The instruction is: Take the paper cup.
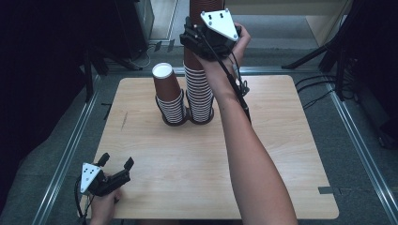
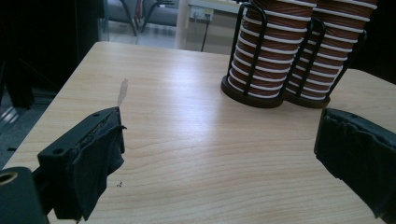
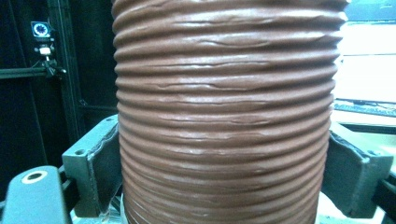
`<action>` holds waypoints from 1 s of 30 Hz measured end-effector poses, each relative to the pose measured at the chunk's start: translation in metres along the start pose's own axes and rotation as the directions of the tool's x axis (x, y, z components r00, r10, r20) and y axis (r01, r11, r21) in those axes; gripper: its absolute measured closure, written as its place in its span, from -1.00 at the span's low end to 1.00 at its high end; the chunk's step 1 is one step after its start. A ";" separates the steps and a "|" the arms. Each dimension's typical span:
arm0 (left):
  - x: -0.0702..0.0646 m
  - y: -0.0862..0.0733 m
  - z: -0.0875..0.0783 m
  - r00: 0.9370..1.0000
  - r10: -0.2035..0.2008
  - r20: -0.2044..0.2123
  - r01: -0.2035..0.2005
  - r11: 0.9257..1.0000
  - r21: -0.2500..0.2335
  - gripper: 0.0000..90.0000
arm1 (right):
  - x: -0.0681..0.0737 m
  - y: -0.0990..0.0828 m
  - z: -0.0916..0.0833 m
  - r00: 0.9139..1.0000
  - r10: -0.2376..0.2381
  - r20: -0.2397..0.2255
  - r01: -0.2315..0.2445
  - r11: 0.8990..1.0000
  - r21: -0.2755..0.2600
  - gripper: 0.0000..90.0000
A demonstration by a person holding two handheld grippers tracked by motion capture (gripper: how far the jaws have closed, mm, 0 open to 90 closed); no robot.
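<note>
Item: tall stack of nested brown ribbed paper cups (image 1: 199,89), standing upright in the right-hand bay of a black wire twin cup holder (image 1: 187,117) at the far middle of the pale wood-grain bench (image 1: 281,154). Long axis vertical; the top runs past the upper edge of the high view.

Right claw (image 1: 192,40): clamped across the upper part of this stack, a pad on either flank (image 3: 100,172), approach level, so any lift must go straight up along the stack's axis.

Adjacent: shorter stack of the same brown cups (image 1: 168,96), white base uppermost, in the left bay, just beside the tall one.

Left claw (image 1: 115,161): jaws apart, holding nothing, resting at the near left bench corner, well apart from the holder.
</note>
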State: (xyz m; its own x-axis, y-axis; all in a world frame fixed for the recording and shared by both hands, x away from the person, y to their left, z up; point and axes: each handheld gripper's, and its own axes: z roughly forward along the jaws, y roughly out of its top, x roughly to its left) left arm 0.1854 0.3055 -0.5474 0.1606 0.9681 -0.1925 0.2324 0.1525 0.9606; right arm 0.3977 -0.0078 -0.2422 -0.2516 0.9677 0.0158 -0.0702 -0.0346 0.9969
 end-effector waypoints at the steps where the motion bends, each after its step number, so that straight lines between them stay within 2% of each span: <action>1: 0.000 0.000 0.000 1.000 0.000 -0.001 0.000 1.000 0.000 -0.95 | -0.002 0.000 -0.002 1.000 0.000 -0.001 0.000 1.000 0.000 -0.72; 16: -0.001 0.000 0.000 1.000 0.011 -0.005 -0.011 1.000 0.007 -0.95 | -0.032 -0.014 -0.033 1.000 -0.006 0.002 0.006 1.000 -0.003 -0.72; 22: -0.002 0.000 0.001 1.000 0.027 -0.008 -0.026 1.000 0.009 -0.95 | -0.047 -0.029 -0.050 1.000 -0.022 0.003 0.022 1.000 0.010 -0.72; 26: -0.001 0.000 0.001 1.000 0.014 -0.010 -0.014 1.000 0.010 -0.95 | -0.054 -0.041 -0.059 0.999 -0.041 0.001 0.041 0.999 0.028 -0.72; 30: -0.002 -0.001 0.001 0.999 0.030 -0.012 -0.030 0.999 0.012 -0.95 | -0.062 -0.050 -0.068 0.999 -0.050 0.002 0.050 0.998 0.031 -0.72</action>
State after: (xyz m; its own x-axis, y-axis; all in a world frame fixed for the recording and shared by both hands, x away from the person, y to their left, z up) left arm 0.1858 0.3030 -0.5478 0.1562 0.9745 -0.1612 0.2389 0.1211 0.9635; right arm 0.3513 -0.0828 -0.2981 -0.2461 0.9687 -0.0339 -0.0523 0.0216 0.9984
